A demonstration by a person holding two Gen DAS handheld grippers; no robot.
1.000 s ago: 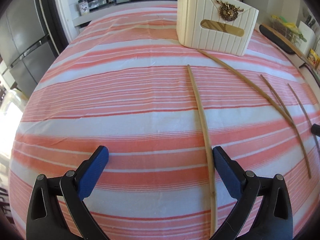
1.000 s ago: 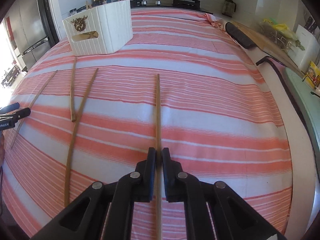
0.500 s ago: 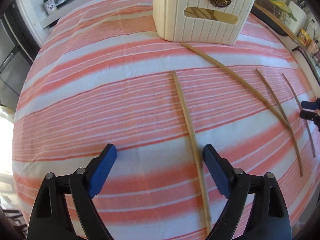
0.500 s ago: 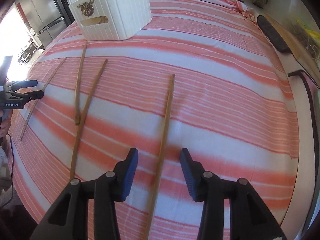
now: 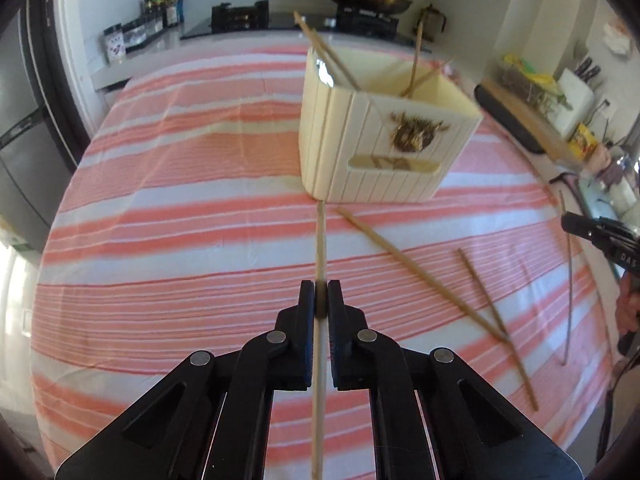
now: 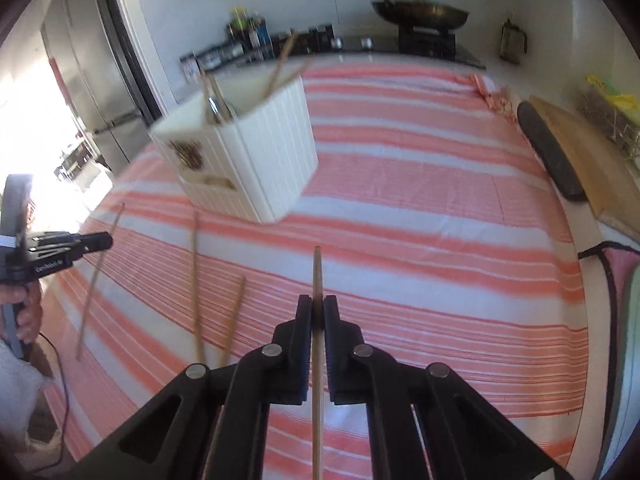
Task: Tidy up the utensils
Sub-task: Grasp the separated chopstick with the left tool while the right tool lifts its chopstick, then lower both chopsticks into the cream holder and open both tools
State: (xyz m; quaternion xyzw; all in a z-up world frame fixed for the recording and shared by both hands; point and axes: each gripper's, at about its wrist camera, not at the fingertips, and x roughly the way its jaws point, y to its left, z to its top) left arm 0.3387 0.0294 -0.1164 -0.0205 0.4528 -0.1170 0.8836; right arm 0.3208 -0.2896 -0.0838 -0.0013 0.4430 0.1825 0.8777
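The striped cloth (image 5: 180, 240) carries the white box (image 5: 384, 152) near its far middle, with several sticks already standing in the box and loose sticks (image 5: 420, 276) lying on the cloth in front of it. The left gripper (image 5: 321, 304) is pressed together on one chopstick (image 5: 320, 240), which runs forward toward the box's near corner; the right gripper (image 6: 318, 312) pinches a second chopstick (image 6: 317, 272) the same way, its tip well short of the box (image 6: 248, 160). Main risk: both hands head for one narrow box opening and could knock each other or the box, likely tipping it or spilling the standing sticks. Second risk: each stick is gripped along its length with much of it behind the jaws, so a tip striking the box wall or rim would likely pivot the stick in the pads and drop it. Third risk: a low carry could sweep the loose sticks out of place. The left view shows the box's front emblem and slot and three loose sticks; the right view shows the box's plain side, the other gripper (image 6: 60, 252) and the hand (image 6: 24, 312) holding it at far left.
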